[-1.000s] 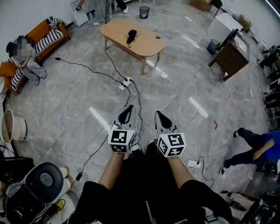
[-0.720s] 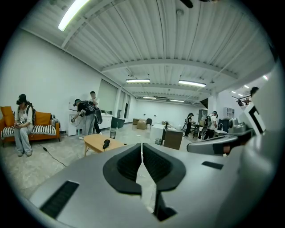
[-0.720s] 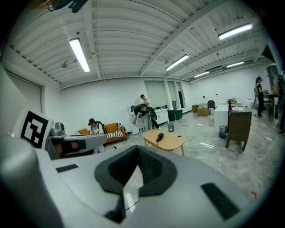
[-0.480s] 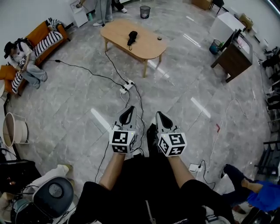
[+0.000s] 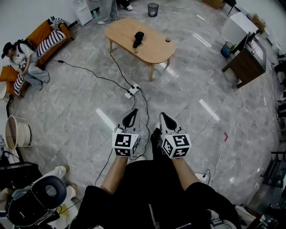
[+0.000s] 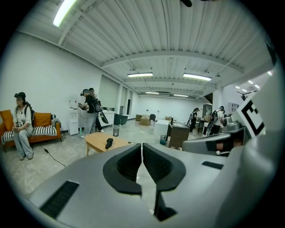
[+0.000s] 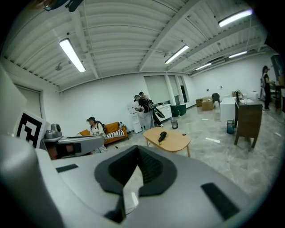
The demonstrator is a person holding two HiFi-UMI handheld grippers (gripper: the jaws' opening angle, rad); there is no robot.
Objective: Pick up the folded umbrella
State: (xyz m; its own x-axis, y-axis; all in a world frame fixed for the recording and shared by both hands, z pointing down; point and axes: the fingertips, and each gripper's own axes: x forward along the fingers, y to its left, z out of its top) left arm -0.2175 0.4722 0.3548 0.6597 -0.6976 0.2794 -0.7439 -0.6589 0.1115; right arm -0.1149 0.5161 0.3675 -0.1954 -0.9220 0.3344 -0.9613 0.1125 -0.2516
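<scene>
The folded umbrella is a black bundle lying on the light wooden oval table, far ahead across the floor. It also shows as a small dark shape in the left gripper view and the right gripper view. My left gripper and right gripper are side by side in front of me, above the grey floor, both pointing toward the table and well short of it. Both are shut with nothing between the jaws.
A power strip with black cables lies on the floor between me and the table. An orange sofa with a seated person is at left, a dark desk at right, a bin behind the table. A small dark object sits on the table.
Both grippers have moved forward toward the table together with the person. The table sits slightly nearer in the head view. A person in blue at the right has left the view.
</scene>
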